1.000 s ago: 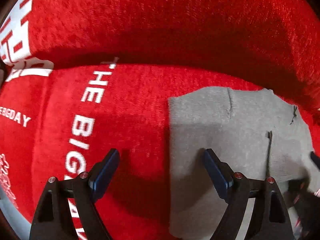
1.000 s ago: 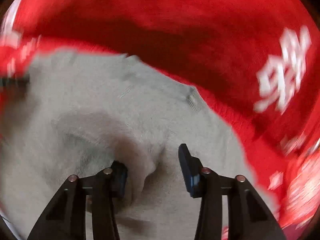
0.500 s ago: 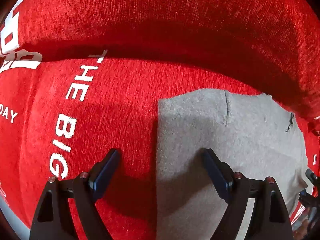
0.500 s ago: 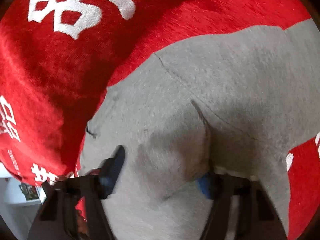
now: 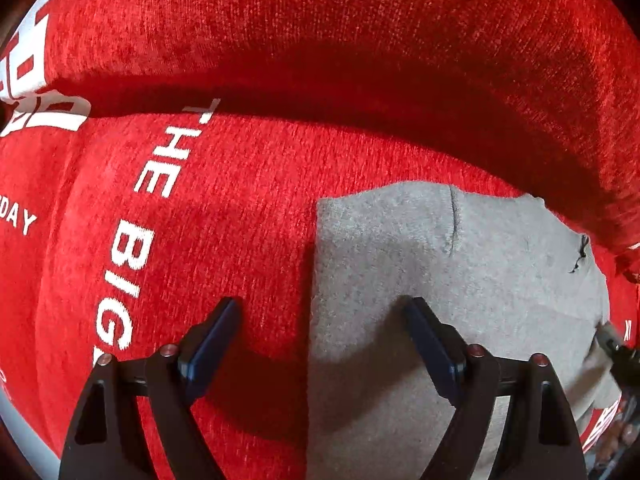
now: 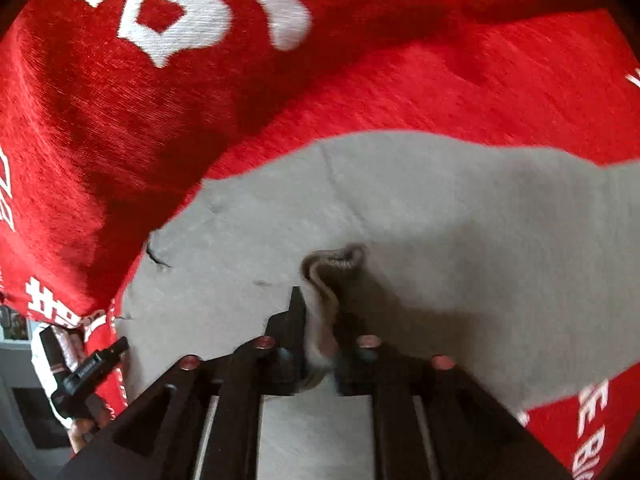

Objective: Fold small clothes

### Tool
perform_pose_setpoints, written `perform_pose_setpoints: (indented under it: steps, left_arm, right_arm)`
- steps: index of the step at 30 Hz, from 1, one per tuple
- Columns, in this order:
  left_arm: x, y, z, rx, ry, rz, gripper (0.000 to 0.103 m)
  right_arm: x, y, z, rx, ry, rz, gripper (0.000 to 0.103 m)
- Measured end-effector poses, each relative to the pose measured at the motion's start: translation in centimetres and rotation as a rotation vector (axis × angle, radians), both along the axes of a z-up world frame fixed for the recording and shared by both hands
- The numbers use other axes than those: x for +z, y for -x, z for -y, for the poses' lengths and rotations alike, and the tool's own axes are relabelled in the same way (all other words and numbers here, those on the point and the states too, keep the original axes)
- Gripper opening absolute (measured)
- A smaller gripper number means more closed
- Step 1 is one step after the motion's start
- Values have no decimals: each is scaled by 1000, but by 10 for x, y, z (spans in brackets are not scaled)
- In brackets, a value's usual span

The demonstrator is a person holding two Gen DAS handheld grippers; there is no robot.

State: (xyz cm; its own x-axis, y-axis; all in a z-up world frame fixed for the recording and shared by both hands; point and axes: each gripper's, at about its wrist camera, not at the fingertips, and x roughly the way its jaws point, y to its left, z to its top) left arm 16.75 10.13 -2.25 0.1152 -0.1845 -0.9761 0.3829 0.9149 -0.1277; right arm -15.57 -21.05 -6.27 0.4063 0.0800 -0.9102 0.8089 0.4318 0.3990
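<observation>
A small grey garment [image 5: 440,264] lies flat on a red cloth with white lettering [image 5: 240,208]. My left gripper [image 5: 320,320] is open and empty, its jaws straddling the garment's left edge just above the fabric. My right gripper [image 6: 320,300] is shut on a bunched fold of the grey garment [image 6: 460,216], and a curl of fabric [image 6: 336,260] sticks out past its tips. The right gripper's tip shows at the far right of the left wrist view [image 5: 620,352].
The red cloth [image 6: 160,120] covers the seat and a raised cushion behind [image 5: 360,40]. A loose dark thread [image 6: 156,256] lies at the garment's edge. At the lower left of the right wrist view, the cloth's edge drops to a room beyond [image 6: 24,400].
My right gripper has closed on a fold of the grey garment; half a second ago its jaws were apart over the fabric. The left gripper has barely moved and stays open.
</observation>
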Motion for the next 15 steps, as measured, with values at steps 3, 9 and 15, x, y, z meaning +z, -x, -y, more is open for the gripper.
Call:
perform_pose_setpoints:
  steps: [3,9,15]
  left_arm:
    - [2,0,5,-40,69,-17,12]
    - [33,0,-2,-25,128,58,10]
    - [13,-14,-27,62,43,55,1]
  right_arm:
    - [2,14,-2,0,-37,14,24]
    - [29,-12,0,88,65,52,8]
    - [7,-23,6,105,119,-46,8]
